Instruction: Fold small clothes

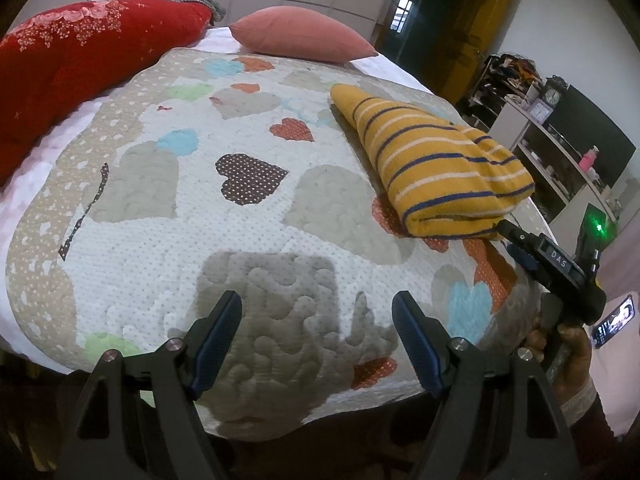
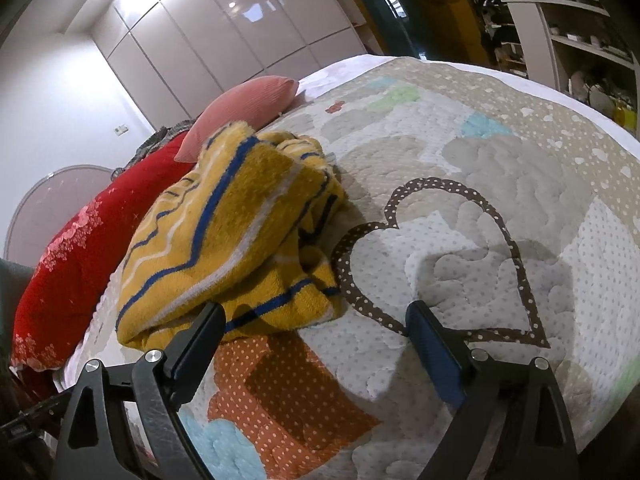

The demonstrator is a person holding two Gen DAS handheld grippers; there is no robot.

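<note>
Folded yellow striped garment [image 1: 436, 168] lying on the patchwork quilt [image 1: 256, 216] of the bed, toward the right side in the left wrist view. Long axis running from a narrow end at the far side, near the pink pillow [image 1: 300, 34], to a thick folded end at the near right. Stripes crossing the long axis.

Left gripper [image 1: 316, 320]: jaws spread wide, nothing between them, only bare quilt beneath. Garment well ahead and to the right of these jaws, apart from them.

Right gripper [image 2: 314, 328]: jaws spread wide, gripping nothing. In the right wrist view, garment [image 2: 240, 236] bunched just ahead of the left-hand finger [image 2: 200, 340], its near edge overlapping that fingertip; contact there not determinable. Right-hand finger over plain quilt [image 2: 480, 248]. In the left wrist view, right gripper [image 1: 520, 244] at the garment's near end.

Red floral cushion [image 1: 68, 64] along the bed's left edge.
</note>
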